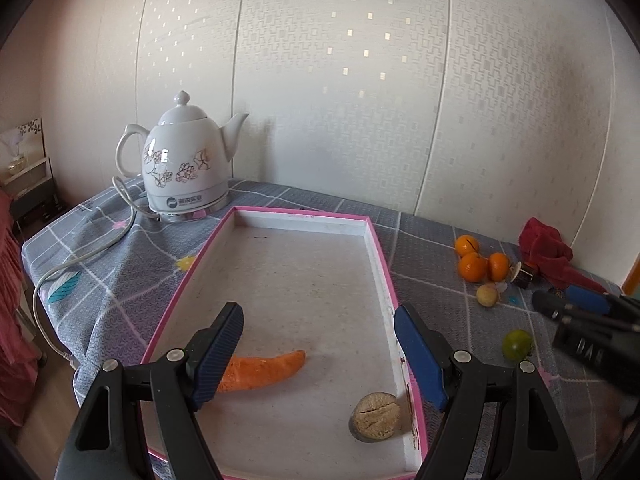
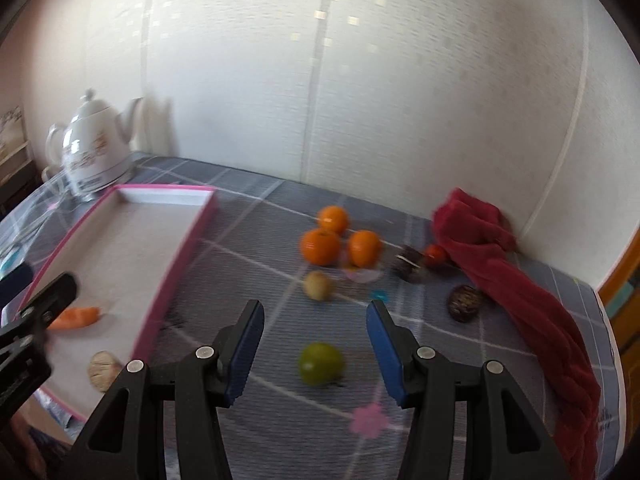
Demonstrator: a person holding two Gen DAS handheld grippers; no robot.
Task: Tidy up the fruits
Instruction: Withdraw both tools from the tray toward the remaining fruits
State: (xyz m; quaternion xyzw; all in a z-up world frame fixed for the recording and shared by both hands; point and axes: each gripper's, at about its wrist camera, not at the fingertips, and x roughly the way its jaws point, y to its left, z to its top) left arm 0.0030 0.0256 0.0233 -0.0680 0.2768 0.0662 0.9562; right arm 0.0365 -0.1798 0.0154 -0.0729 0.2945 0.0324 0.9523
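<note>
A pink-rimmed white tray (image 1: pixel 380 264) (image 2: pixel 192 240) lies on the grey checked cloth. In it are an orange carrot-like piece (image 1: pixel 264 370) (image 2: pixel 76 317) and a tan walnut-like item (image 1: pixel 377 416) (image 2: pixel 102 370). My left gripper (image 1: pixel 320 320) hangs open and empty over the tray's near end. My right gripper (image 2: pixel 316 312) is open and empty above a green fruit (image 2: pixel 321 363) (image 1: pixel 517 344). Three oranges (image 2: pixel 338 240) (image 1: pixel 478 260), a small yellowish fruit (image 2: pixel 317 285) (image 1: pixel 487 295), a small red fruit (image 2: pixel 435 254) and a dark round item (image 2: pixel 465 303) lie beyond.
A white flowered kettle (image 1: pixel 186 160) (image 2: pixel 96 156) with a cord (image 1: pixel 80 256) stands behind the tray at the wall. A red cloth (image 2: pixel 516 288) (image 1: pixel 548 252) lies along the table's right side. A small dark box (image 2: pixel 410 266) sits by the oranges.
</note>
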